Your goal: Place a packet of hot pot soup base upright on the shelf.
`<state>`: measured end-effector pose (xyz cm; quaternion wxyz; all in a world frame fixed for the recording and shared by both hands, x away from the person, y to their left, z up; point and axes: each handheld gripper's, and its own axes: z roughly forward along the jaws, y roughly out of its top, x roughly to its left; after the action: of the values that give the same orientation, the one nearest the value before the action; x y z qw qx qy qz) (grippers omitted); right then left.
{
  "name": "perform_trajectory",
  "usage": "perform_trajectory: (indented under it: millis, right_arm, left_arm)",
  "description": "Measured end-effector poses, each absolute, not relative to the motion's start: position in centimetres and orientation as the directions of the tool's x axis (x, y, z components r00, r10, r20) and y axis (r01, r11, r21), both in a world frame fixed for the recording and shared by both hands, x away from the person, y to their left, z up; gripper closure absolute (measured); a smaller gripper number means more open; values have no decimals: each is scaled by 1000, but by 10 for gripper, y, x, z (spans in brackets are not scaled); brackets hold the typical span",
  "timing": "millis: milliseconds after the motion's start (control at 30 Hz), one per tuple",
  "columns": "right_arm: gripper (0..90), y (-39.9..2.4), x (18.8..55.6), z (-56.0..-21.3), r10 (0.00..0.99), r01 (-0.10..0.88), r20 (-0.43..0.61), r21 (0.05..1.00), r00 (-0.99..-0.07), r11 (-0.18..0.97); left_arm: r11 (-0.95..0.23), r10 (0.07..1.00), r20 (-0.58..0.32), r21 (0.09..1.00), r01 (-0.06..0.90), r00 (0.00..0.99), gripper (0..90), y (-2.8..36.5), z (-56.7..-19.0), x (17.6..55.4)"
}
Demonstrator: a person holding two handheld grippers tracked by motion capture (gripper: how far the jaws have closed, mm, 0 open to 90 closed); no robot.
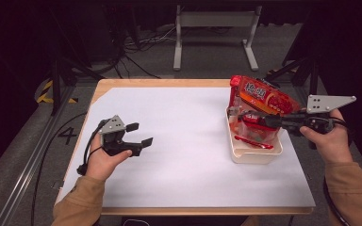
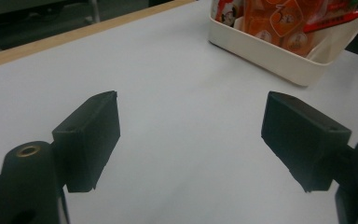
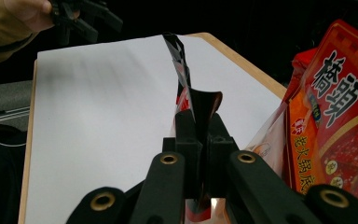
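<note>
Inside the cream tray [image 1: 256,155], red snack packets [image 1: 263,100] stand upright.

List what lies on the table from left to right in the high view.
Left gripper, open over the white sheet → cream bin holding red snack packets → right gripper, shut on a packet in the bin.

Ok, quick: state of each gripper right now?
Left gripper: open, holding nothing, above the white table sheet.
Right gripper: shut on a thin red plastic packet at the cream bin.
</note>
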<state>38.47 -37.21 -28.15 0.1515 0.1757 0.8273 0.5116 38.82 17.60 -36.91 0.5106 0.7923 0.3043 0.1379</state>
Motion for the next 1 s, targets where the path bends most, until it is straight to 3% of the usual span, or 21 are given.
perform_trajectory:
  millis: [267,1000]
  right_arm:
    - [870,-376,385,-292,417,147,-45,897,-908,417]
    - [867,-379,372,-295,364,150,-2,908,-932,390]
  left_arm:
    - [-239,665,-121,901,363,737,180,200,-365,384]
    - [-248,659,-126,894,373,741,171,196,-369,386]
